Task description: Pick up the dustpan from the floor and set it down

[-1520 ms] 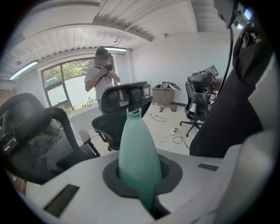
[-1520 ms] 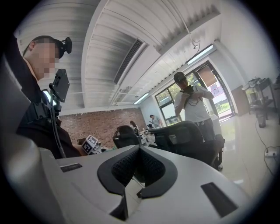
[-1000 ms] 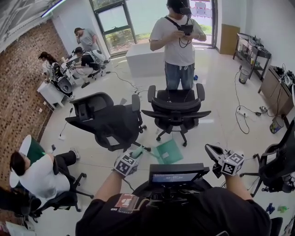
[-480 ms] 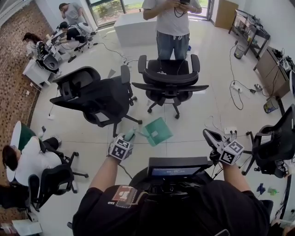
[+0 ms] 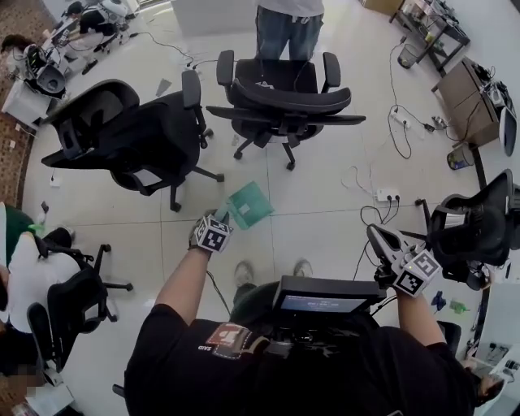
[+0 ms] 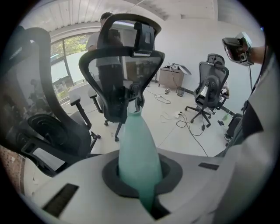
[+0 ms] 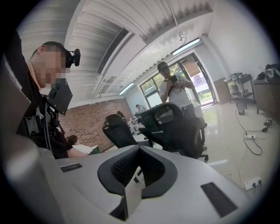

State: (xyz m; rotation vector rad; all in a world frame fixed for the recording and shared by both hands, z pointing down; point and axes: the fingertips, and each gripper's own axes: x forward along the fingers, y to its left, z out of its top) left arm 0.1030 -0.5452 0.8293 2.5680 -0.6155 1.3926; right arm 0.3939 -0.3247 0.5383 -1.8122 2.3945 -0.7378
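Note:
The teal dustpan [image 5: 249,204] hangs by its handle from my left gripper [image 5: 221,219], its pan pointing away from me, low over the white tiled floor. Whether it touches the floor I cannot tell. In the left gripper view the teal handle [image 6: 137,146] runs up between the dark pads, and my left gripper [image 6: 140,177] is shut on it. My right gripper [image 5: 379,237] hovers off to the right, level with my waist, far from the dustpan. In the right gripper view my right gripper [image 7: 139,151] has its pads together with nothing between them.
Two black office chairs [image 5: 138,134] [image 5: 280,93] stand just beyond the dustpan, and a third [image 5: 479,231] is at the right. A person [image 5: 288,24] stands behind the chairs. Another person [image 5: 24,280] sits at the left. A power strip with cables [image 5: 382,195] lies on the floor.
My left gripper has come down towards the floor with the dustpan in it. The right gripper has sunk a little. The head view has tipped further down.

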